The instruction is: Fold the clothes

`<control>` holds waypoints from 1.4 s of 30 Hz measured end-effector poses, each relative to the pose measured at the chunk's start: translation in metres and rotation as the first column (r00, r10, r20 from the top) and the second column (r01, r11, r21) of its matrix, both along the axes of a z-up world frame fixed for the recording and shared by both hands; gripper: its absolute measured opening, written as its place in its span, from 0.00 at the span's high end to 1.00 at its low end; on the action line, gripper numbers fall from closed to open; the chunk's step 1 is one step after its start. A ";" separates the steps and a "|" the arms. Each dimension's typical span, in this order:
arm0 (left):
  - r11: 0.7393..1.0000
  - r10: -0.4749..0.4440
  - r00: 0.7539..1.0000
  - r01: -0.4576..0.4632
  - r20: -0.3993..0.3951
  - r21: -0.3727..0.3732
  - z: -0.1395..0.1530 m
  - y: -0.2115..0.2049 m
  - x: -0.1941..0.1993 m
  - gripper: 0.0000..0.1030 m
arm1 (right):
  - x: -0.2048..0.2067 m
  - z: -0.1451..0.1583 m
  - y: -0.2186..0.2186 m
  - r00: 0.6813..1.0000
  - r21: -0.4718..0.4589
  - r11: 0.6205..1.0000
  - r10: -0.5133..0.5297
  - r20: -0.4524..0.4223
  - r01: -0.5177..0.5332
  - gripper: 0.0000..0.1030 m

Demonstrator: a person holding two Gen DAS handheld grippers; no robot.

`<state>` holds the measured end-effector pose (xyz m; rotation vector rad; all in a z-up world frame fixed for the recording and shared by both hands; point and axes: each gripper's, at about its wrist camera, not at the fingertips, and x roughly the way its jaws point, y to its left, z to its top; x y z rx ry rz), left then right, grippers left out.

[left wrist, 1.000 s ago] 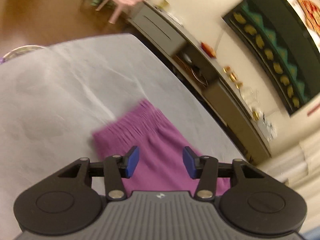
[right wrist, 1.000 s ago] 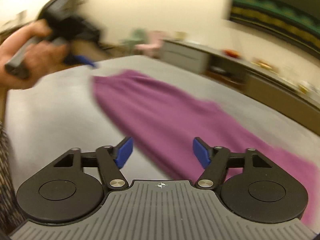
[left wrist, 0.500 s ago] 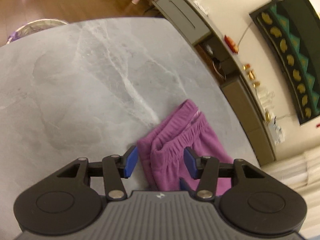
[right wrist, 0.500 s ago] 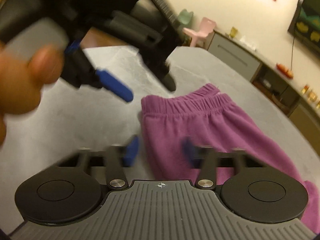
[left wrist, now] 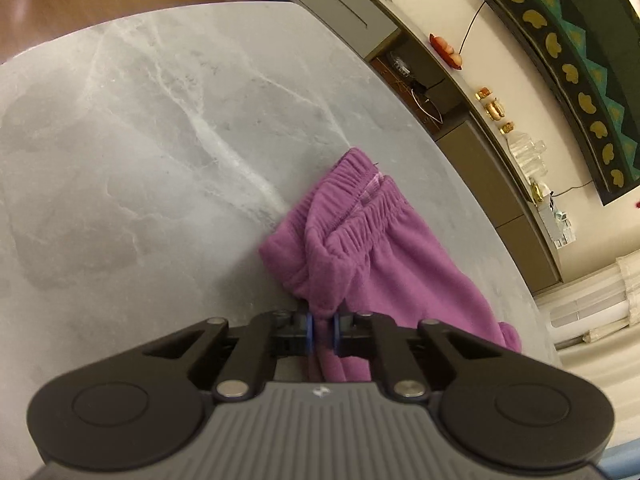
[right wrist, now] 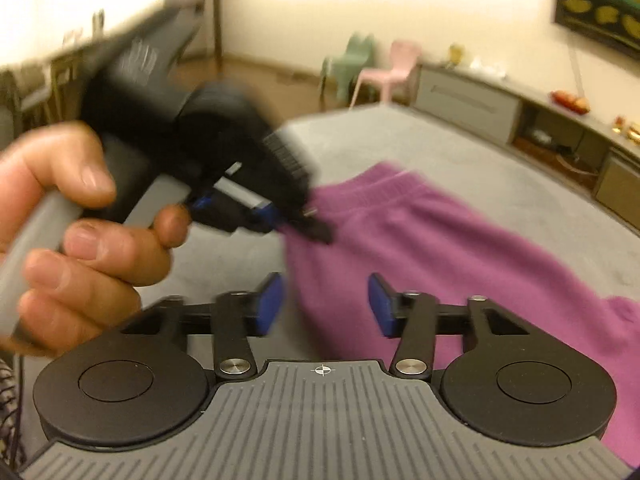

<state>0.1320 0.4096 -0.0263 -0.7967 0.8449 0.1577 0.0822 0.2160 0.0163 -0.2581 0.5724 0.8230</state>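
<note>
With left hand-held gripper [left wrist: 322, 326] clamped on the purple trousers [left wrist: 384, 256], bring right hand-held gripper [right wrist: 326, 304], pads apart, onto the waistband's other corner.

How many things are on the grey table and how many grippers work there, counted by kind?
Purple fleece trousers: 1
Black two-finger grippers with blue pads: 2 (left gripper, right gripper)
Total: 3

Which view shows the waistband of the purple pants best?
The left wrist view: the purple pants' gathered waistband is sharp, bunched toward the shut left gripper. The right wrist view shows it blurred, beyond the open right gripper.
</note>
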 end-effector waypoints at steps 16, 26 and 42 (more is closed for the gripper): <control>0.625 -0.579 0.785 0.256 0.219 0.737 0.064 -0.211 -0.044 0.94 | 0.165 -0.032 -0.154 0.750 0.228 0.834 -0.288 -0.595 0.502 0.53; 0.338 -0.753 0.657 0.426 -0.030 0.839 0.012 -0.306 -0.063 0.93 | 0.139 -0.093 -0.242 0.721 0.530 0.660 -0.027 -0.692 0.533 0.11; 0.259 -0.783 0.614 0.461 -0.094 0.849 0.003 -0.313 -0.075 0.89 | 0.141 -0.053 -0.158 0.911 0.197 0.961 -0.099 -0.401 0.191 0.58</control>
